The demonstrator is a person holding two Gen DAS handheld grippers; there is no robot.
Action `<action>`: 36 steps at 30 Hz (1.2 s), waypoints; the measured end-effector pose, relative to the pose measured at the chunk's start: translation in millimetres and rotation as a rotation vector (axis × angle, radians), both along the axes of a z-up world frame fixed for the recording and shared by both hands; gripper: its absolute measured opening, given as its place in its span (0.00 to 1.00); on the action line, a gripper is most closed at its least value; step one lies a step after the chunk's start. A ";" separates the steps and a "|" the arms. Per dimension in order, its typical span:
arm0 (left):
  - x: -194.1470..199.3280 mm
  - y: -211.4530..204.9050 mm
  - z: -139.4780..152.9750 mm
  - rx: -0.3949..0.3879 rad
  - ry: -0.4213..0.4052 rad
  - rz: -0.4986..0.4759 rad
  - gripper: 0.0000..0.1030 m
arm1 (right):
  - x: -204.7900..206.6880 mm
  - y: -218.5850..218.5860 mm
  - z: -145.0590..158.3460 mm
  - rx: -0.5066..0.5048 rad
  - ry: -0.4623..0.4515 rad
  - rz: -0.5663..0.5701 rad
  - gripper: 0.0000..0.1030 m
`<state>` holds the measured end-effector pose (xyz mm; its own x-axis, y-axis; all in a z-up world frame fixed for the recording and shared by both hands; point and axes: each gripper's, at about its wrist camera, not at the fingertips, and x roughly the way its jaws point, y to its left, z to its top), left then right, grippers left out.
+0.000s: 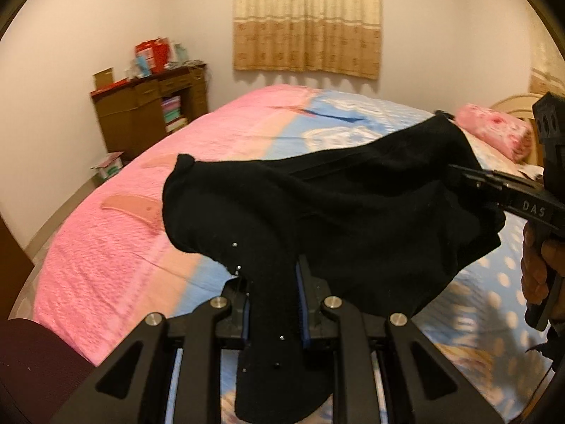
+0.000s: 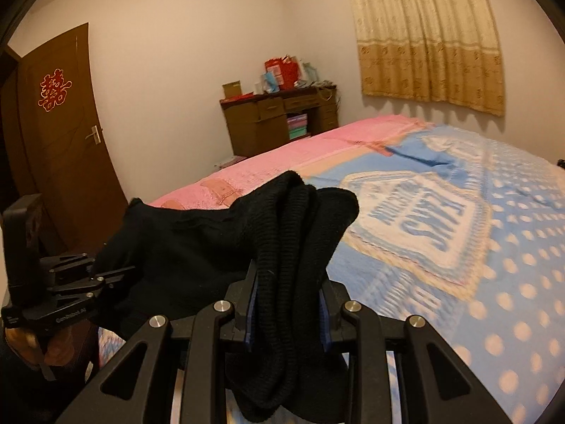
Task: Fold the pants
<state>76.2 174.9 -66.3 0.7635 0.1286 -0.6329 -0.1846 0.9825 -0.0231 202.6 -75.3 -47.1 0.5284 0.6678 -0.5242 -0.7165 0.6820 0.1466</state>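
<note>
The black pants (image 1: 353,205) hang bunched in the air above the bed, stretched between both grippers. My left gripper (image 1: 273,304) is shut on one end of the fabric, which droops down between its fingers. My right gripper (image 2: 287,304) is shut on a thick ribbed bundle of the pants (image 2: 289,247). In the left wrist view the right gripper (image 1: 469,180) comes in from the right and pinches the cloth. In the right wrist view the left gripper (image 2: 99,275) holds the cloth at the left.
The bed (image 1: 116,247) with a pink and blue quilt lies below. A pink pillow (image 1: 494,130) is at the headboard. A brown desk (image 1: 148,113) with clutter stands in the corner, a curtain (image 1: 307,17) behind, a brown door (image 2: 63,134) at the left.
</note>
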 end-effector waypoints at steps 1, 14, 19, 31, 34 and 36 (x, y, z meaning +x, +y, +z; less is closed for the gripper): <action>6.0 7.3 -4.0 -0.003 0.008 0.013 0.20 | 5.6 7.6 -3.9 -0.004 0.006 0.006 0.27; 43.7 36.4 -65.7 -0.055 0.120 0.093 0.29 | 72.4 73.0 -79.0 -0.106 0.147 0.025 0.27; 45.1 39.6 -71.8 -0.039 0.126 0.131 0.53 | 86.7 72.0 -95.3 -0.107 0.208 0.000 0.34; 15.1 42.8 -63.4 -0.049 0.155 0.178 0.83 | 72.2 36.2 -88.2 -0.136 0.189 -0.117 0.64; -10.5 33.6 -49.6 -0.047 0.125 0.165 0.83 | 56.1 14.8 -75.1 -0.121 0.168 -0.167 0.64; -29.9 26.0 -37.8 -0.054 0.095 0.148 0.83 | 42.0 1.0 -66.1 -0.093 0.165 -0.181 0.64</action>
